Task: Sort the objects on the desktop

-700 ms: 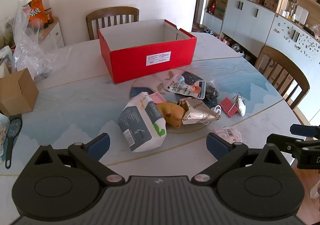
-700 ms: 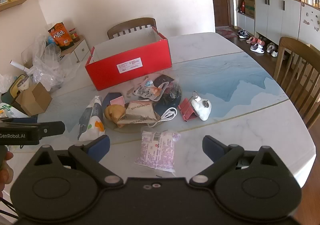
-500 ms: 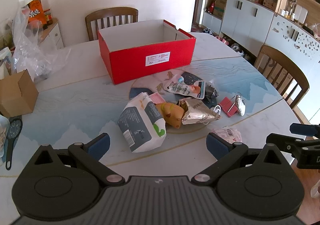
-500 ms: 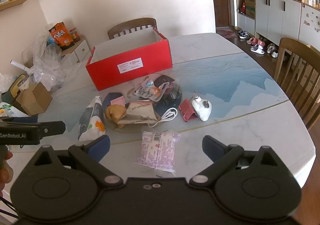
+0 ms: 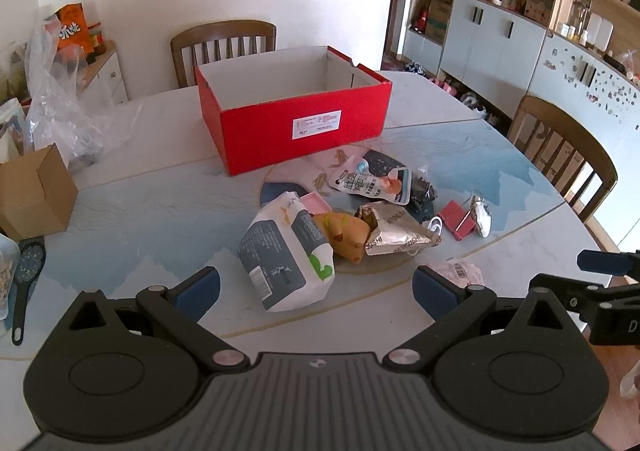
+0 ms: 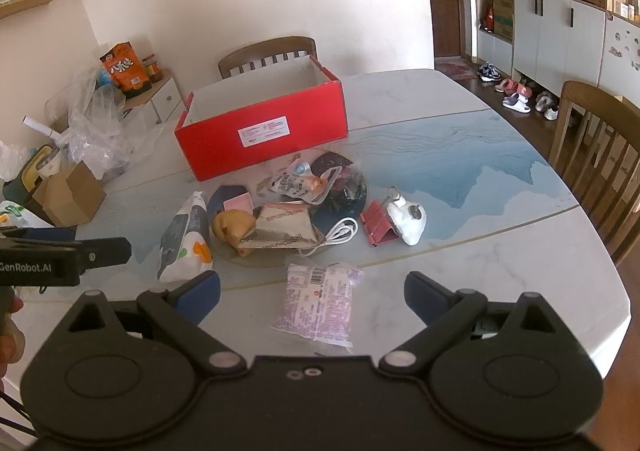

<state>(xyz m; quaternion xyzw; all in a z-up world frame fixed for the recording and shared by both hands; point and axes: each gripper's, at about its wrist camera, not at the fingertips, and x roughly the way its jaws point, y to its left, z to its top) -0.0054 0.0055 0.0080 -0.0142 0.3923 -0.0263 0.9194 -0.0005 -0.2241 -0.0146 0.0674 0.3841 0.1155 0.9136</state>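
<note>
An open, empty red box (image 5: 296,123) (image 6: 264,127) stands at the table's far middle. In front of it lies a pile: a grey-white bag (image 5: 286,251) (image 6: 184,239), a yellow toy (image 5: 346,235), a silver packet (image 5: 394,233) (image 6: 282,229), a printed pouch (image 5: 370,183), a white cable (image 6: 340,231), a red binder clip (image 5: 456,219) (image 6: 378,225), a white object (image 6: 408,221). A pink-white packet (image 6: 318,303) lies nearest my right gripper (image 6: 312,291), open and empty. My left gripper (image 5: 316,287) is open, empty, just short of the bag.
A cardboard box (image 5: 36,191), a clear plastic bag (image 5: 64,103) and a black spoon (image 5: 26,279) sit at the table's left. Wooden chairs stand behind the red box (image 5: 224,47) and at the right (image 5: 560,147). Cabinets line the right wall.
Both grippers have barely moved; the views shift very slightly. No object has been touched.
</note>
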